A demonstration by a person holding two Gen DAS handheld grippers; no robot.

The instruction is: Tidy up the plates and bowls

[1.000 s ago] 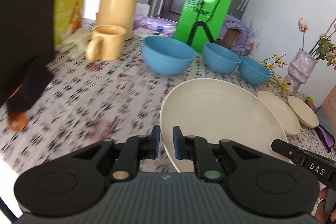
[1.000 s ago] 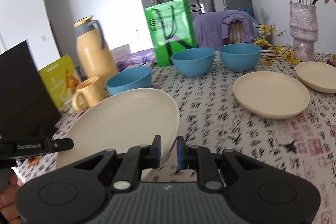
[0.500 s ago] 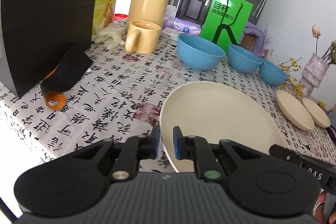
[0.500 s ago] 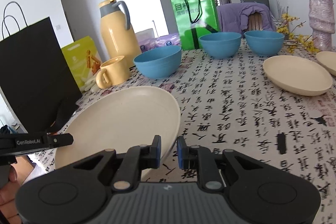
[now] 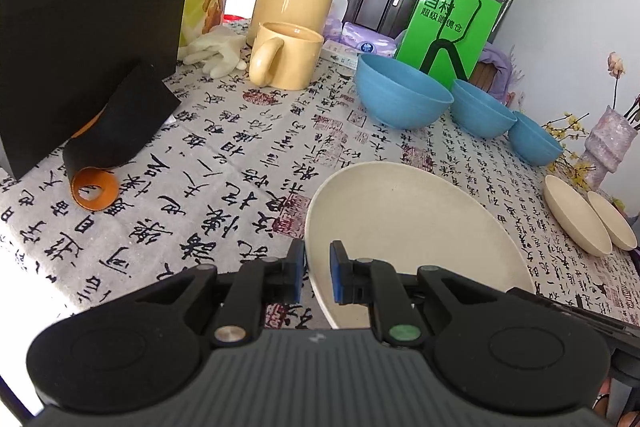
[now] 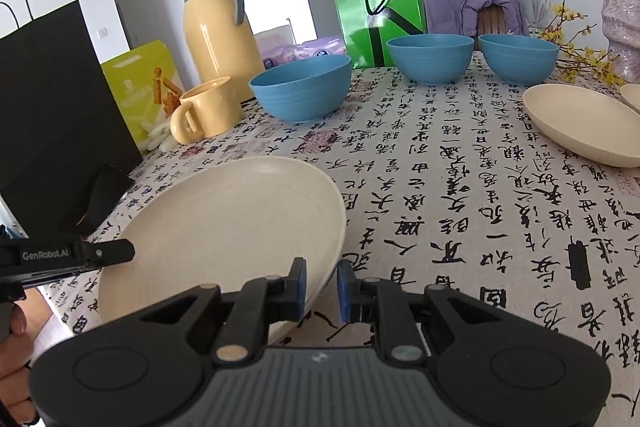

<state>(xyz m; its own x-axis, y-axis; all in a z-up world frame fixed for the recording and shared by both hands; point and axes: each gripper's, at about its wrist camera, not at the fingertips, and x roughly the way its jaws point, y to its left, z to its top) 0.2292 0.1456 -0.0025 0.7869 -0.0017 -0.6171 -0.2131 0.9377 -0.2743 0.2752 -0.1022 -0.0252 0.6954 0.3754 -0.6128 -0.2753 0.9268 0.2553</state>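
The table (image 5: 248, 163), covered with a cloth printed in calligraphy, carries all the tableware, and none of it is stacked or grouped yet, so the task appears to be at an early stage. The large cream plate (image 5: 404, 227) is the item in hand: it is held at the near side of the table, gripped at two points of its rim, and whether its underside touches the cloth cannot be determined from either view. The left gripper (image 5: 317, 275) is closed on the plate's near-left rim, with one blue pad inside the rim and one outside. The right gripper (image 6: 322, 285) is likewise clamped on the rim at the opposite side, jaws nearly together with only the plate edge between them. Three blue bowls remain separate in a row at the far side: the largest bowl (image 6: 302, 89), the middle bowl (image 6: 430, 57) and the small bowl (image 6: 518, 57). Two further cream plates lie apart from the held one at the far right: the medium plate (image 5: 576, 215) and the small plate (image 5: 612, 221), which touch or slightly overlap. Judged from this layout, the bowls still require nesting and the plates still require stacking. In the right wrist view the small plate is cut off at the frame edge. Each gripper body hides the plate's nearest rim, and only fingers (image 6: 16, 323) of the person show.
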